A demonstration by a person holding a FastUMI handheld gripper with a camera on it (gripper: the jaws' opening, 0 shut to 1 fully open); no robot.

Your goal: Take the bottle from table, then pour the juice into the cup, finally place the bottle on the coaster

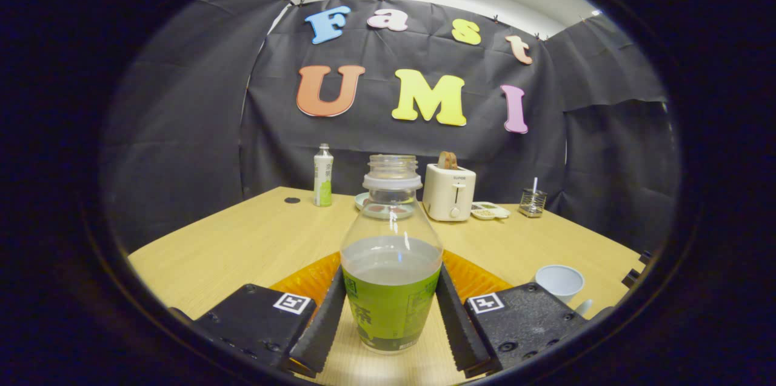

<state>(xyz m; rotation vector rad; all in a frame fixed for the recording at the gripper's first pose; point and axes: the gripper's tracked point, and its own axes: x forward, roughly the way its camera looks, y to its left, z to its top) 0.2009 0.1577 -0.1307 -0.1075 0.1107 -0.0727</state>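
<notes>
Gripper view puts the clear plastic bottle with a green label (391,265) upright between your gripper (391,325) fingers, uncapped and partly filled with pale liquid. Both fingers lie right along the bottle's sides, but you cannot tell for sure whether they press on it or stand just clear. Under and behind the bottle sits the orange ribbed coaster (479,280) on the light wooden table (254,240). Beside your right finger, near the table's edge, stands the small white cup (559,282), well clear of the bottle. Beyond the bottle, along the back of the table, you have a slim white-and-green bottle (323,176), a plate (364,199) partly hidden behind the bottle's neck, a cream toaster (449,192), a small white dish (490,210) and a wire holder (533,202).
</notes>
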